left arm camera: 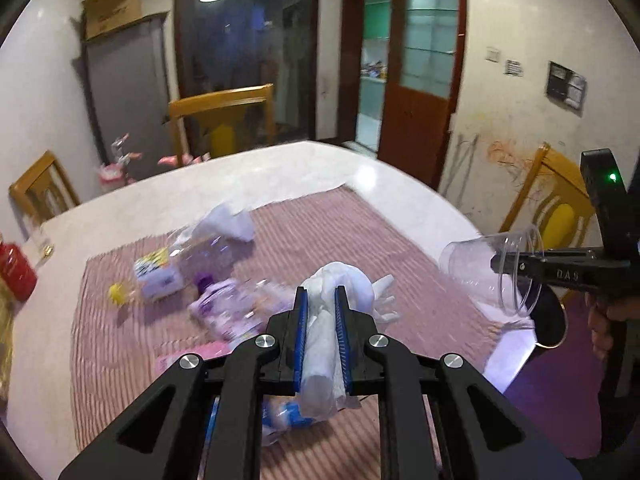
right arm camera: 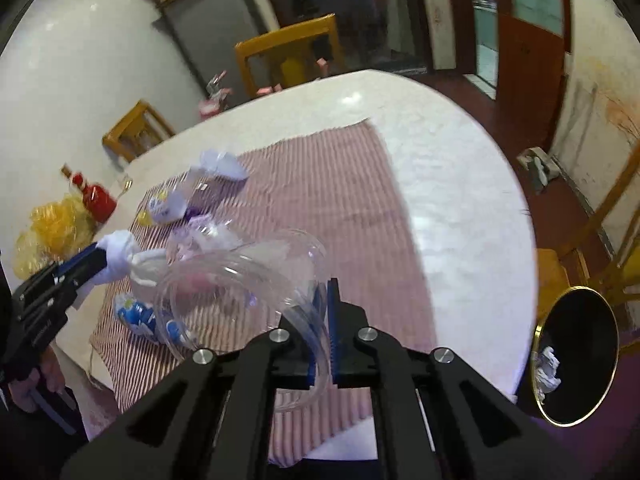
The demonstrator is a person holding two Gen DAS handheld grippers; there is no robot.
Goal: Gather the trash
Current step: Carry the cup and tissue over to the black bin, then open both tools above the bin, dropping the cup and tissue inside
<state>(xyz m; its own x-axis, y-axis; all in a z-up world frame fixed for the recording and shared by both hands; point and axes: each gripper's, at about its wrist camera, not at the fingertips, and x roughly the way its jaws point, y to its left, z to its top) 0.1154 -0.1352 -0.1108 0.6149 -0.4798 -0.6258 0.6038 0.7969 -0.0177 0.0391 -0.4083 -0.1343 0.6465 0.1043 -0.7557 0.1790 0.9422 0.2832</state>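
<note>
My left gripper (left arm camera: pixel 322 292) is shut on a crumpled white tissue (left arm camera: pixel 348 280), held above the striped cloth (left arm camera: pixel 320 228). In the right wrist view the left gripper (right arm camera: pixel 102 258) shows at the left with the tissue (right arm camera: pixel 120 250) sticking out of its tip. My right gripper (right arm camera: pixel 326 284) is shut on the rim of a clear plastic cup (right arm camera: pixel 240 276), which lies tilted in the air. From the left wrist view, that gripper (left arm camera: pixel 500 262) and the cup (left arm camera: pixel 468 260) are at the right, over the table's edge. A black bin (right arm camera: pixel 576 356) with a gold rim stands on the floor below, with white paper inside.
On the cloth lie a purple wrapper (left arm camera: pixel 232 304), a small carton (left arm camera: pixel 156 276), crumpled white paper (left arm camera: pixel 228 220) and a blue-white wrapper (right arm camera: pixel 140 316). A red bottle (left arm camera: pixel 14 268) and a yellow bag (right arm camera: pixel 52 232) sit at the table's left. Wooden chairs (left arm camera: pixel 220 116) surround the table.
</note>
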